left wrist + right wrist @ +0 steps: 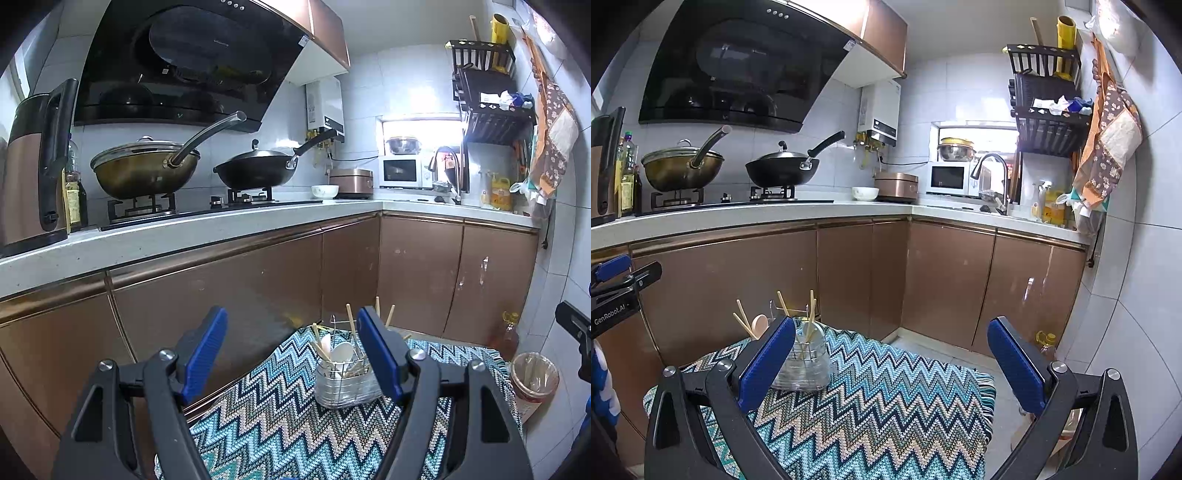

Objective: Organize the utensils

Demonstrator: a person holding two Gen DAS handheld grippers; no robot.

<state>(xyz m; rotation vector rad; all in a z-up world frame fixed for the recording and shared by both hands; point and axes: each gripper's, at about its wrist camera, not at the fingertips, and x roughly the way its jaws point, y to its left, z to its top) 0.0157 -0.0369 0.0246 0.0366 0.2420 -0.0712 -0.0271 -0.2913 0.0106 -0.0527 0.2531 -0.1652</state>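
A clear utensil holder with a wire frame [343, 384] stands on a zigzag-patterned cloth [280, 417]. It holds white spoons [341, 350] and several wooden chopsticks [350, 319]. My left gripper [295, 354] is open and empty, raised in front of the holder and to its left. In the right wrist view the holder [805, 365] stands behind the left finger, with chopsticks [811, 314] and a spoon [759, 325] sticking up. My right gripper [892, 362] is open and empty, to the holder's right above the cloth [879, 406].
Brown cabinet doors [221, 295] rise close behind the cloth. The counter above carries two woks [255, 170] on a stove, a kettle [33, 173], a bowl, a rice cooker and a microwave. A bin [533, 380] and an oil bottle [508, 332] stand on the floor at right.
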